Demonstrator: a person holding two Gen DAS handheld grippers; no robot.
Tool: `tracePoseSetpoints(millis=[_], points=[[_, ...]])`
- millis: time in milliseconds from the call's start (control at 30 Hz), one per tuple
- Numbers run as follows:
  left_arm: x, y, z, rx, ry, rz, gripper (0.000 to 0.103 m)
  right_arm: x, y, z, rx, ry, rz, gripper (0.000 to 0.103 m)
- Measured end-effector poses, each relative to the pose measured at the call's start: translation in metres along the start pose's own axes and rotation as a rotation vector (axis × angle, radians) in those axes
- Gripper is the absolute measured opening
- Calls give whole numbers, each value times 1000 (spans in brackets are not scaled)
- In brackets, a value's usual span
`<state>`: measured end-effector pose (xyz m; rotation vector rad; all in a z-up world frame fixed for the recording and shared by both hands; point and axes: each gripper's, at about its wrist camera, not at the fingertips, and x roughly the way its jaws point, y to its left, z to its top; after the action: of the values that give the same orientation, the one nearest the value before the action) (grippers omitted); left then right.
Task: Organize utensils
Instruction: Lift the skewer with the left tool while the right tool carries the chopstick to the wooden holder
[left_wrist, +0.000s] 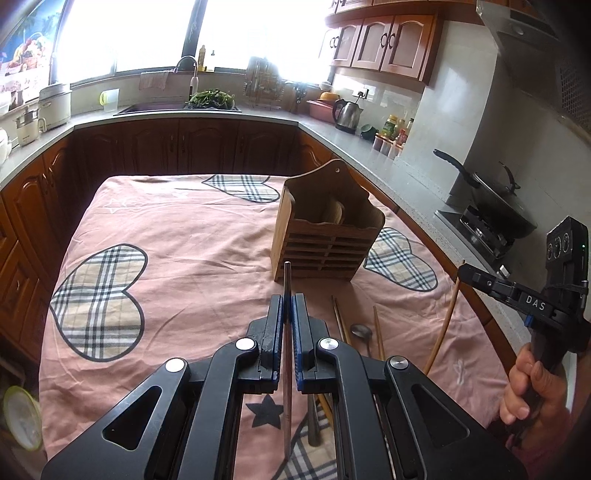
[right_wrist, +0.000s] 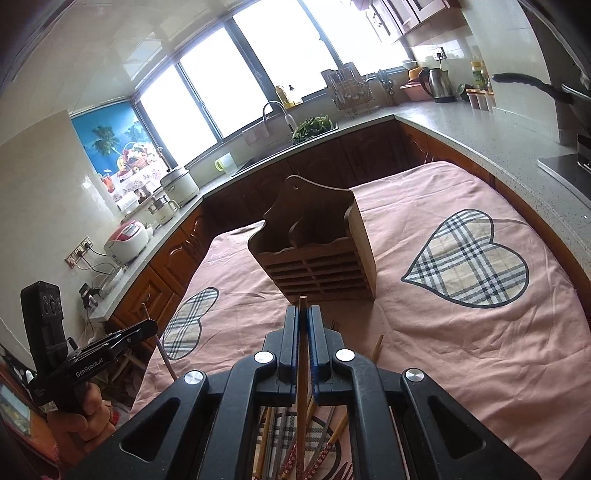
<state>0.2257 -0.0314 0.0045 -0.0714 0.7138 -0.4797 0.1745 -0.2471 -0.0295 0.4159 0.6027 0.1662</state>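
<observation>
The left gripper (left_wrist: 287, 301) has its jaws closed on a thin metal chopstick (left_wrist: 287, 280), which runs straight between the blue pads and pokes out a little past the jaw tips. Just ahead of those tips, slightly to the right, stands the wooden utensil holder (left_wrist: 325, 229) on the bench, which is covered by a pink cloth (left_wrist: 177, 229) printed with plaid hearts. Something pale sits inside the holder's rear compartment, too dim to identify. To the right of the left jaws, a metal spoon (left_wrist: 361, 331) and a few wooden chopsticks (left_wrist: 377, 332) lie on the cloth. The right gripper (right_wrist: 303, 312) has its jaws closed on a wooden chopstick (right_wrist: 302, 354), whose tip stands just beyond the jaws and points at the slatted front of the utensil holder (right_wrist: 314, 251) straight ahead. Below and behind the right jaws lies a loose heap of chopsticks (right_wrist: 295, 446), some with red patterned ends, and the tines of a fork (right_wrist: 345, 470) show at the lower edge. From the left wrist camera the right gripper (left_wrist: 463, 272) appears far to the right, held in a hand (left_wrist: 532, 387), with the long wooden chopstick (left_wrist: 445, 325) slanting down from it. From the right wrist camera the left gripper (right_wrist: 147, 326) appears far to the left.
</observation>
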Motion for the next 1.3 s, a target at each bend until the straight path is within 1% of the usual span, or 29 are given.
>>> tracePoseSetpoints(millis=[167, 300, 500, 667, 833, 1000, 1200, 1300], points=[[-16, 2, 0, -13, -38, 1, 4, -15, 8, 4, -11, -43, 13, 5], [-29, 3, 4, -26, -87, -3, 4, -24, 15, 8, -36, -84, 8, 5], [-44, 4, 18, -51, -171, -23, 4, -26, 20, 18, -54, -128, -1, 5], [-48, 2, 37, -58, -228, -37, 4, -26, 20, 31, -53, -168, -6, 5], [-43, -2, 63, -71, -278, -57, 4, -23, 15, 58, -38, -231, -2, 5], [-34, -6, 94, -75, -332, -55, 4, -21, 8, 89, -12, -314, -12, 5], [-11, -3, 132, -104, -372, -60, 4, -10, 3, 133, -8, -395, -39, 5], [7, -1, 145, -116, -389, -51, 4, 1, 1, 149, -29, -421, -74, 5]])
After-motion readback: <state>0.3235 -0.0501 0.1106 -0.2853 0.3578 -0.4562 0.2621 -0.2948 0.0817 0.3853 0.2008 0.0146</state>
